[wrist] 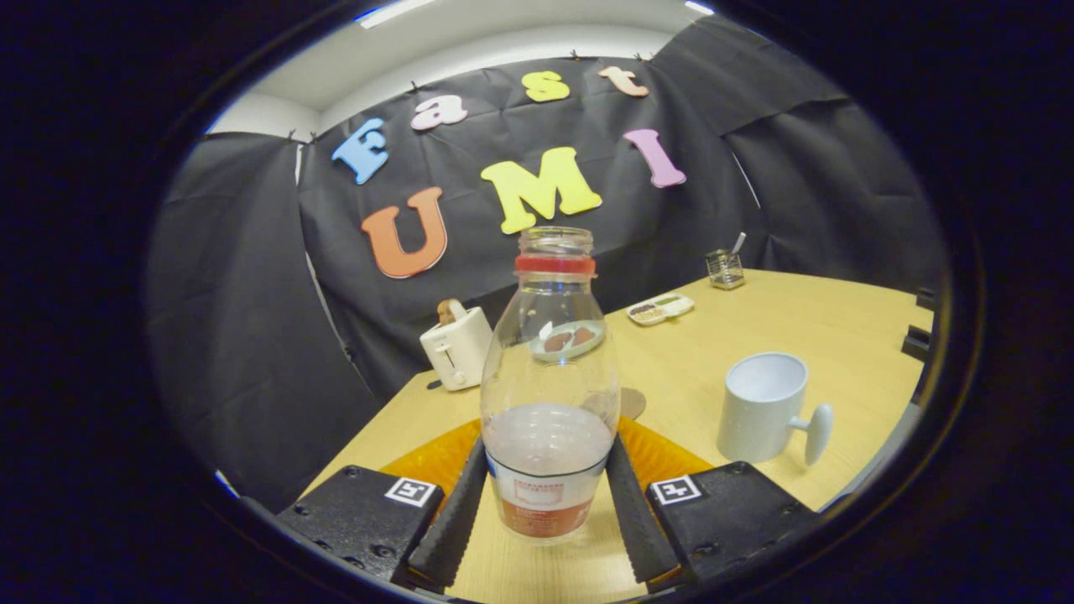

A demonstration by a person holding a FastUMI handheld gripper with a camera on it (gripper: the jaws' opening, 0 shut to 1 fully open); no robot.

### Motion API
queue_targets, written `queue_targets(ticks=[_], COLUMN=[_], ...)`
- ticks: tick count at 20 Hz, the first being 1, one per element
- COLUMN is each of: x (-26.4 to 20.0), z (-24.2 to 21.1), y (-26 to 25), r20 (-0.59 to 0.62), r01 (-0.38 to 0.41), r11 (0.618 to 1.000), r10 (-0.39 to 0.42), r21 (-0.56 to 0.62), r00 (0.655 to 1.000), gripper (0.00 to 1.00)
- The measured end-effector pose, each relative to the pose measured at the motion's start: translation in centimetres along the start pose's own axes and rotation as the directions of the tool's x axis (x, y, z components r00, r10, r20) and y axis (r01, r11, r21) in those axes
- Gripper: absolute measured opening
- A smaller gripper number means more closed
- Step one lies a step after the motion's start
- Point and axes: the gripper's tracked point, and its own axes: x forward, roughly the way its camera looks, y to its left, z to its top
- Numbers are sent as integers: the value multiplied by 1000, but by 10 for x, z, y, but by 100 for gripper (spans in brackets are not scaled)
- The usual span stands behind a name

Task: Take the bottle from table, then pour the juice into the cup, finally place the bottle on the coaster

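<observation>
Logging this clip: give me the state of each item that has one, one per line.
Bottle: upright, uncapped, partly filled, between the fingers.
Gripper: both fingers pressed on the bottle's lower sides.
Cup: upright, looks empty.
Toaster: a slice standing up out of it.
Coaster: bare, behind the bottle.

A staged booth: black cloth wall, wooden table, toaster.

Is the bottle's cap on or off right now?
Off. The bottle stands upright between the gripper fingers, its clear mouth open above the red neck ring; juice fills its lower part.
</observation>
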Motion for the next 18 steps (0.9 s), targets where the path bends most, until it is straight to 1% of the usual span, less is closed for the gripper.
queue_targets(ticks=[2,5,8,10,13,14,17,18], x=[-1,4,7,7,12,13,19,18], z=[2,5,10,13,5,5,8,7], y=[-1,-10,-20,-25,-27,-30,-33,-32], r20=[-11,-37,-58,-58,-87,-93,-87,-87], r01=[-21,-28,-30,-42,-58,-55,-49,-48], r11=[997,986,954,917,858,831,728,706], r10=[22,35,50,70,119,128,148,154], r21=[70,166,298,397,510,554,684,707], r00=[1000,999,997,996,989,987,985,984], gripper=[78,78,77,77,77,77,77,77])
